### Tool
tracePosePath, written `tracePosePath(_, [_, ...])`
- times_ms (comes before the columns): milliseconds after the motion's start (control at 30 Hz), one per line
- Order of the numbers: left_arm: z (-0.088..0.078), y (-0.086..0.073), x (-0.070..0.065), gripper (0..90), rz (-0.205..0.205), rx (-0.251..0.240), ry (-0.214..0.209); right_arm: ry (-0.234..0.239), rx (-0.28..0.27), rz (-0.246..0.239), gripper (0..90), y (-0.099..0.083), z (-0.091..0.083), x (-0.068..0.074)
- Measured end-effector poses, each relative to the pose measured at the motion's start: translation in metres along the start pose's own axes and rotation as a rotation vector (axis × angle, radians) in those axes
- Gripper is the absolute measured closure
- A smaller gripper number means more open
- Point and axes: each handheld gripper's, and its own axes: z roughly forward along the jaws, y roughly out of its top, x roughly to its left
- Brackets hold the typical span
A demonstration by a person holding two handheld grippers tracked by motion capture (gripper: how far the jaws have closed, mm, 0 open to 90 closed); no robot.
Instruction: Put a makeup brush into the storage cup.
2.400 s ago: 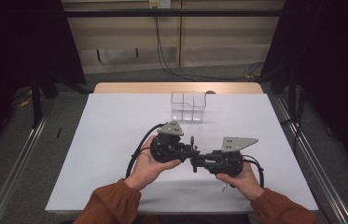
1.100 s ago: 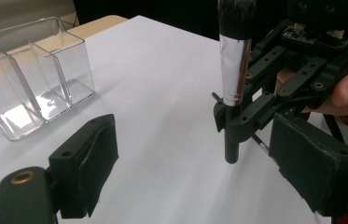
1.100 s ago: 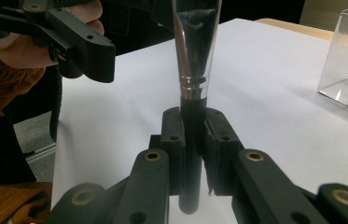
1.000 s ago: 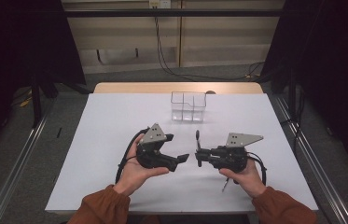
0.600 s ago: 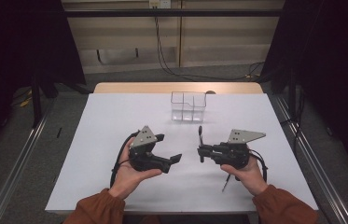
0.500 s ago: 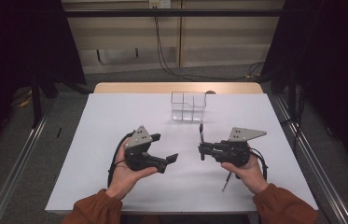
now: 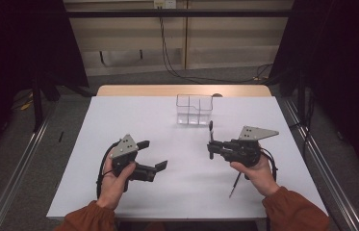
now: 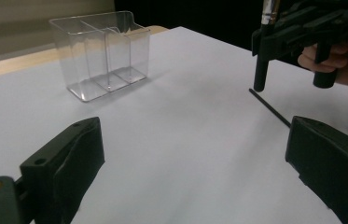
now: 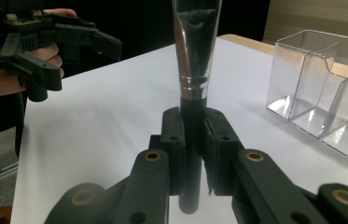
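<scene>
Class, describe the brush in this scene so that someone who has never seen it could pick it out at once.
Start at the white table, then find the clear divided organizer near its far edge. In front of it, toward the right, the right hand-held gripper grips the brush by its black handle, upright. Its shiny metal ferrule sets it apart from the thin black stick lying nearby.

Organizer (image 7: 194, 109), at 12 o'clock on the counter (image 7: 119, 120): clear glossy plastic, smooth walls. Counter top: matt white, smooth, with a bare wood edge at the far side. Brush (image 9: 194, 60): shiny metal ferrule, matt black handle; both claws (image 7: 154, 155) (image 7: 210, 146): matt black plastic.
</scene>
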Motion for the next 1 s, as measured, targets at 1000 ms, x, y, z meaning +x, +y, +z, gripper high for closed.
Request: tracePosePath(1000, [-0.039,-0.036,0.012,2.7,-0.057,-0.079,0.145,-0.072,-0.028,0.002,79.7,0.020,0.011,-0.025])
